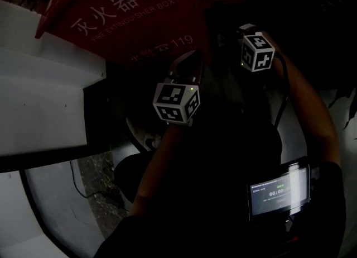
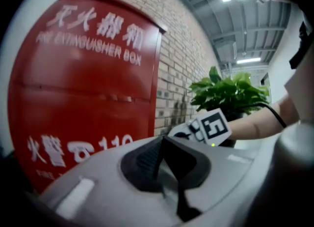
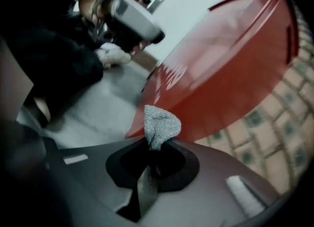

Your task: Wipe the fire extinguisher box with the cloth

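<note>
A red fire extinguisher box [image 2: 83, 88], lettered in white with "FIRE EXTINGUISHER BOX" and 119, stands upright against a brick wall [image 2: 181, 88]. A small grey cloth [image 3: 161, 125], bunched into a tuft, sits pinched in the jaws of the right gripper [image 3: 156, 153], close before the box's glossy face.

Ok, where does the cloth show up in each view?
Head view: not made out; the scene there is too dark.
Left gripper view: not in it.
Right gripper view: centre, the grey cloth sticks up as a tuft, pinched in the right tongs.
Shared landmark: the red box, upper left in the head view, at left in the left gripper view, upper right in the right gripper view.
</note>
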A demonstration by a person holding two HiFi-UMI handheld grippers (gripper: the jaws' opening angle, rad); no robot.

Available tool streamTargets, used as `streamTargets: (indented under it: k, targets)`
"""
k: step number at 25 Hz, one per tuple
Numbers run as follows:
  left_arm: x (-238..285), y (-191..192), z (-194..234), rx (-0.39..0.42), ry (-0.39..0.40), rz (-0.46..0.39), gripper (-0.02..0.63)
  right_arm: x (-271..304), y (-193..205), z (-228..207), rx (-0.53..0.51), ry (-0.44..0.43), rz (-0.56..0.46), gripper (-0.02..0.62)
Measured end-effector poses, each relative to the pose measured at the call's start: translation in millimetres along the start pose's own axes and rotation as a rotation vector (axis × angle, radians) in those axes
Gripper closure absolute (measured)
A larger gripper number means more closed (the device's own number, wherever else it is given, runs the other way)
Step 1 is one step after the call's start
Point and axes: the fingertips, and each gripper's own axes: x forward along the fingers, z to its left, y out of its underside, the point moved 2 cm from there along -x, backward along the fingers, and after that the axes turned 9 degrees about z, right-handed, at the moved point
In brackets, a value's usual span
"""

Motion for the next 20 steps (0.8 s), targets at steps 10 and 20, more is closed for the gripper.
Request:
streamTargets:
  k: [10, 20]
  targets:
    - [-135, -68, 37, 0.033, -0.119, -0.132, 0.603, -116, -152, -24, 0.137, 0.066, -0.247, 0.568]
    - [-281, -82, 172, -0.009, -0.334, -0.202, 0.603, -105, -352, -68, 0.461, 0.002, -0.643, 0.568]
